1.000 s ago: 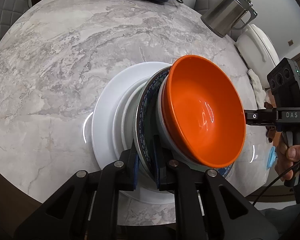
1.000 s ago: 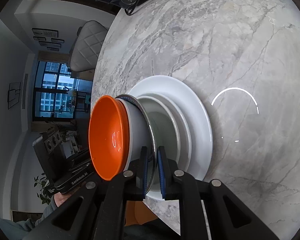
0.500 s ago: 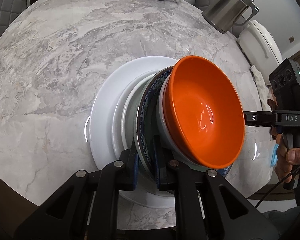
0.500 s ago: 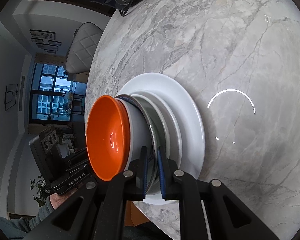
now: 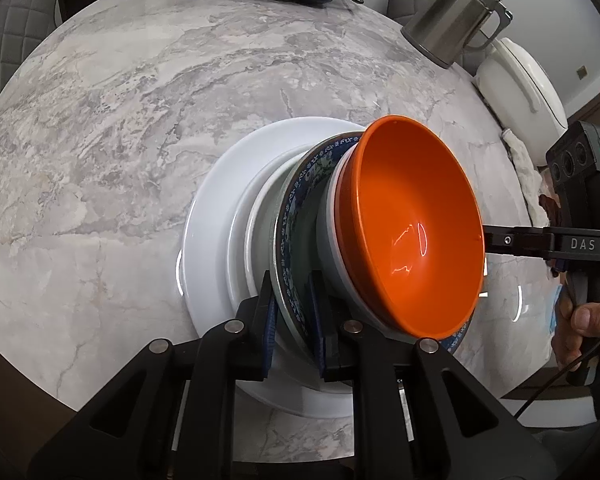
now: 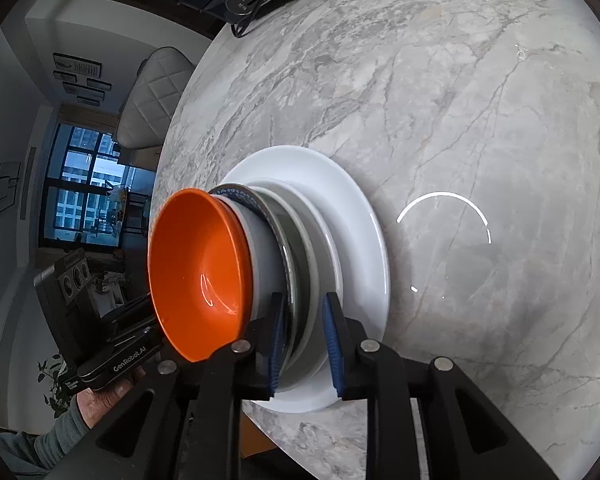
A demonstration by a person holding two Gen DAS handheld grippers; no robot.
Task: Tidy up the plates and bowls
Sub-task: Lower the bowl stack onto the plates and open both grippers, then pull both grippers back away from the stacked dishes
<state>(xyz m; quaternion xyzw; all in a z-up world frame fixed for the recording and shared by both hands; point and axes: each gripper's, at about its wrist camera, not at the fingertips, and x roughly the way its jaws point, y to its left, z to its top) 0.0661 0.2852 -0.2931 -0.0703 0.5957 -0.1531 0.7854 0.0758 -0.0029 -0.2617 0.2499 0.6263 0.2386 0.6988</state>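
Blue-patterned plate (image 5: pixel 296 216), carrying both bowls, now rests on the white plates; right claw (image 6: pixel 304 340) has spread apart, left claw (image 5: pixel 292 328) barely grips it — stacking nearly finished.

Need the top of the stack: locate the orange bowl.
The orange bowl tops the dish stack, nested in a grey bowl on the blue-patterned plate, mid-table in both wrist views.

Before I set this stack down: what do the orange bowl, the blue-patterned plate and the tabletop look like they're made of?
Orange bowl: probably plastic or melamine, glossy, with uniform colour and sharp highlights inside. Blue-patterned plate: looks like glazed ceramic, with a printed blue floral rim. Tabletop: marble or marble-look stone, grey-veined and polished enough to mirror a ring light.
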